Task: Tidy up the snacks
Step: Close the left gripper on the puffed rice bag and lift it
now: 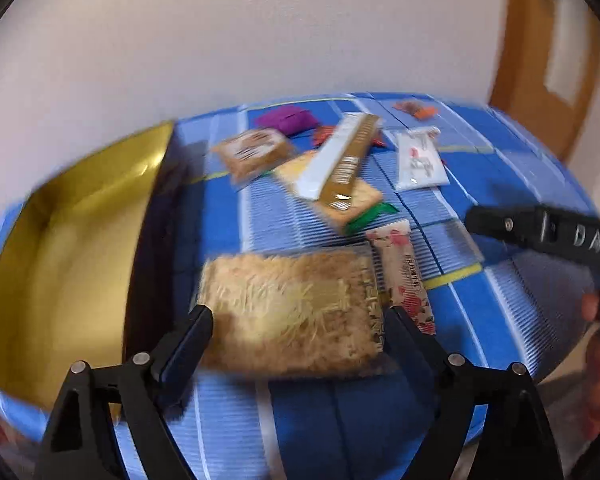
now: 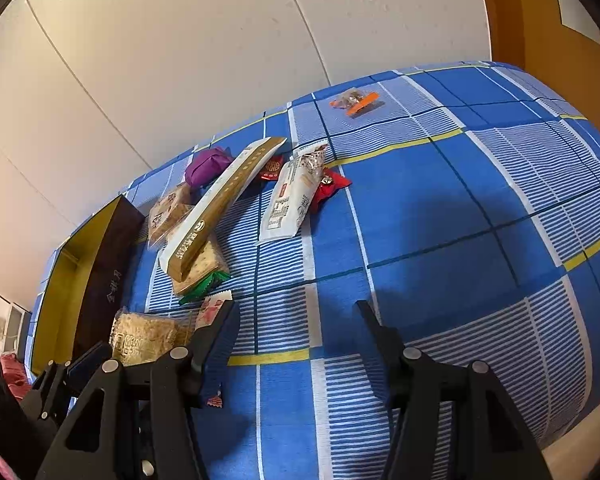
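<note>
While the left gripper (image 1: pixel 296 320) stands wide around the noodle-like snack pack (image 1: pixel 296 308) on the blue checked cloth (image 2: pixel 440 208), apparently to carry it into the gold-lined box (image 1: pixel 80 240) beside, the right gripper (image 2: pixel 296 312) hangs open, empty.

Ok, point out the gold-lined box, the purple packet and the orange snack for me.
gold-lined box (image 1: pixel 72 248), left wrist view, on its gold inner floor.
purple packet (image 2: pixel 206 167), right wrist view, on the middle of the wrapper.
orange snack (image 2: pixel 355 101), right wrist view, on the middle of the wrapper.
</note>
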Tool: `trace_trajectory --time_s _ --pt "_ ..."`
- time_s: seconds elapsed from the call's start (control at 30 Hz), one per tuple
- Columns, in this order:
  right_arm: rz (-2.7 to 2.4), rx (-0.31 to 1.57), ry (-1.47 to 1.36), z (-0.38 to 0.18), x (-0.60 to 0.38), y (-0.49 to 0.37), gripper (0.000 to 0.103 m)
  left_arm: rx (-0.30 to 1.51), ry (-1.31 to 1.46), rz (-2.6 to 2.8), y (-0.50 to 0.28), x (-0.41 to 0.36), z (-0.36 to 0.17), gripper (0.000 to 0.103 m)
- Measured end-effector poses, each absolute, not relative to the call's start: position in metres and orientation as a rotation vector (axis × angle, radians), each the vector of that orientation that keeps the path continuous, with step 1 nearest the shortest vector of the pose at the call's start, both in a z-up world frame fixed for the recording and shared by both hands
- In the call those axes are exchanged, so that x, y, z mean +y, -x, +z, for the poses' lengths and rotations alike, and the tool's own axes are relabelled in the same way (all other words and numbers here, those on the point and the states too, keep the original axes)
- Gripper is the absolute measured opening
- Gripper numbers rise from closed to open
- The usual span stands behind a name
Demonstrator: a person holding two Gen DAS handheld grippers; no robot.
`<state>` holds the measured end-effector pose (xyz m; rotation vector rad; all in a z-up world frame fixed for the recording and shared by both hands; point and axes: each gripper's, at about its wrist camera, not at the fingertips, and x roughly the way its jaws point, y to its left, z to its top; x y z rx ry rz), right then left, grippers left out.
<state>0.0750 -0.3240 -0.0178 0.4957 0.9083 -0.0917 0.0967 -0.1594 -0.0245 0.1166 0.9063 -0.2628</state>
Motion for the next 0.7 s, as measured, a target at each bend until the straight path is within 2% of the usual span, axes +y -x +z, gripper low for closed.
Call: trace_trajectory --time_s 0.33,0.57,0.6,0.67,0.7 --pt "-0.097 0.911 -0.526 -0.020 -0.327 -0.075 0.059 1.029 0.053 -0.224 -0.099 -0.163 -0.019 0.092" --pt "-0.116 0.916 -0.523 -0.021 -0.330 -0.075 0.059 0.982 -0.017 -0.203 -0.129 -0.173 -0.024 0.091" --pt "-0.120 0.920 -0.523 -0.022 -0.331 -0.075 0.059 0.972 -0.026 -0.198 -0.132 -0.172 -0.023 0.087" --pt "-0.120 0.926 -0.529 -0.023 -0.332 -0.074 0.059 0.947 -0.043 -0.172 -0.130 -0.166 -0.021 0.052" --pt "-0.115 0.928 -0.533 -0.024 -0.333 -0.074 0.059 0.943 -0.038 -0.175 -0.127 -0.162 -0.020 0.051"
